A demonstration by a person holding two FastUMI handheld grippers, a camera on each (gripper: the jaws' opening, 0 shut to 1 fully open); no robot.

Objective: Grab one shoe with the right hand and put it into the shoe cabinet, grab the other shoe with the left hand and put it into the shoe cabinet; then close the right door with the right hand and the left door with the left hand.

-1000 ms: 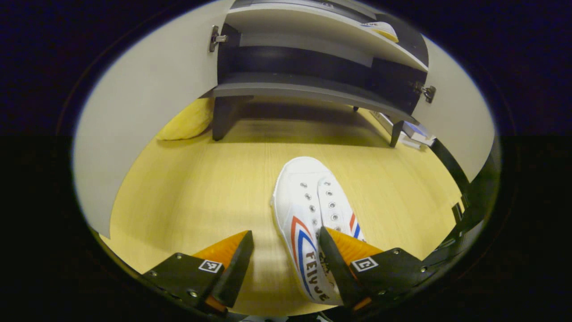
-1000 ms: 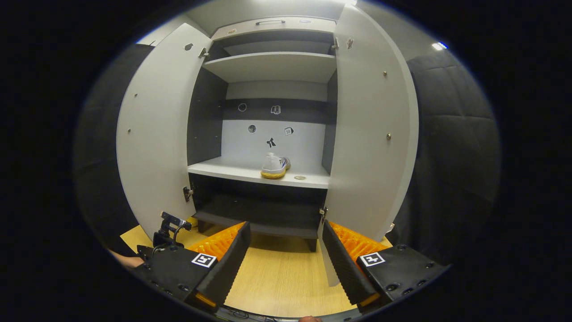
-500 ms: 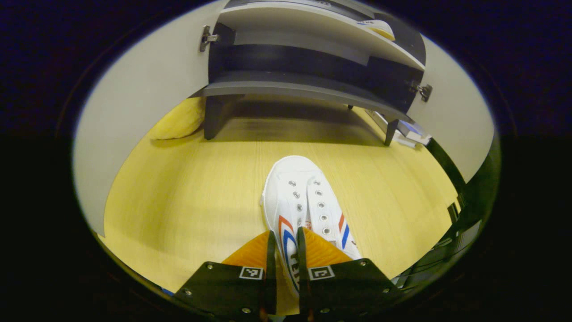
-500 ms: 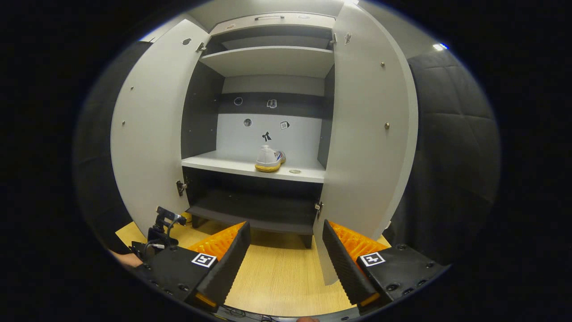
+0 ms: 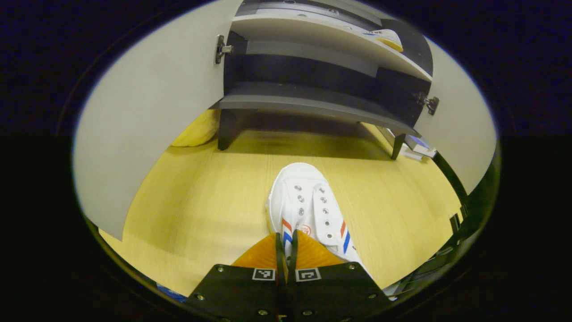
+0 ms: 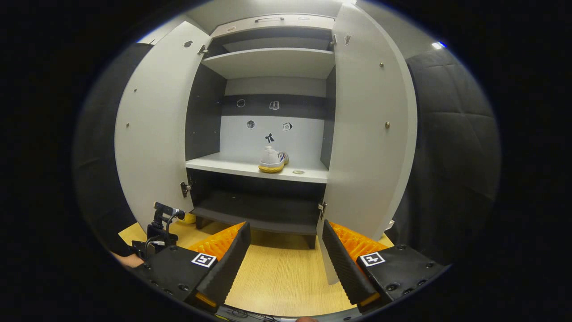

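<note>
A white canvas sneaker (image 5: 308, 210) with red and blue side stripes lies on the wooden floor, toe toward the shoe cabinet (image 6: 268, 134). Its mate (image 6: 272, 160) rests on the cabinet's pale middle shelf. Both pale grey doors, left (image 6: 154, 129) and right (image 6: 371, 129), stand wide open.

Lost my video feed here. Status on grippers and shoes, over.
Left gripper shut on floor shoe, pinching its side wall. Right gripper open, empty, facing cabinet. First shoe on middle shelf. Both doors open, path clear.
</note>
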